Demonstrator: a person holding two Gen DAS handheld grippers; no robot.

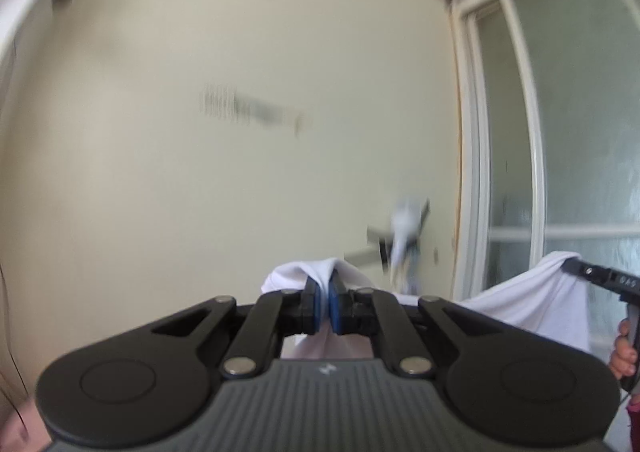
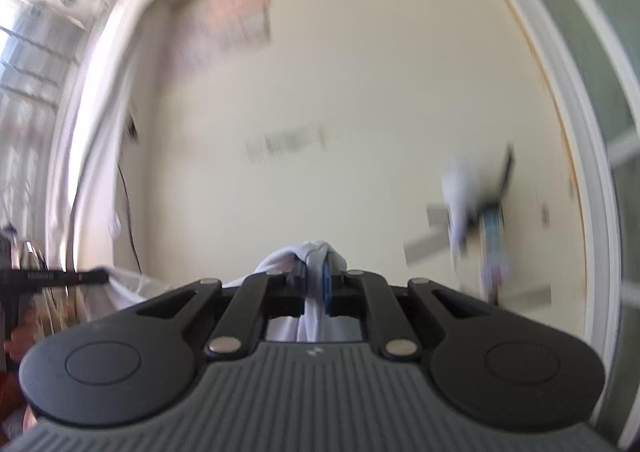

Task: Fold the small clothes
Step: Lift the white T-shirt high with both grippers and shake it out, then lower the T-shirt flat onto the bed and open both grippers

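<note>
White garment (image 1: 532, 292) hangs in the air in front of a cream wall (image 1: 240, 171), stretched between the two tools. Left gripper (image 1: 326, 302) is clamped on one bunched edge of the cloth, blue pads (image 1: 317, 302) pressing it; right gripper (image 2: 316, 284) is clamped on another edge. Glazed doors (image 1: 580, 131) stand beside the wall.

a pale cream wall (image 1: 248, 179) fills both views, blurred. a pinkish poster (image 2: 240, 15) hangs high on it, and a smeared dark mark (image 1: 248, 107) sits lower. frosted glass panels in a white frame (image 1: 536, 155) stand at the right. in the right wrist view, a bright window (image 2: 28, 63) with a white curtain (image 2: 100, 155) glows at the left.
</note>
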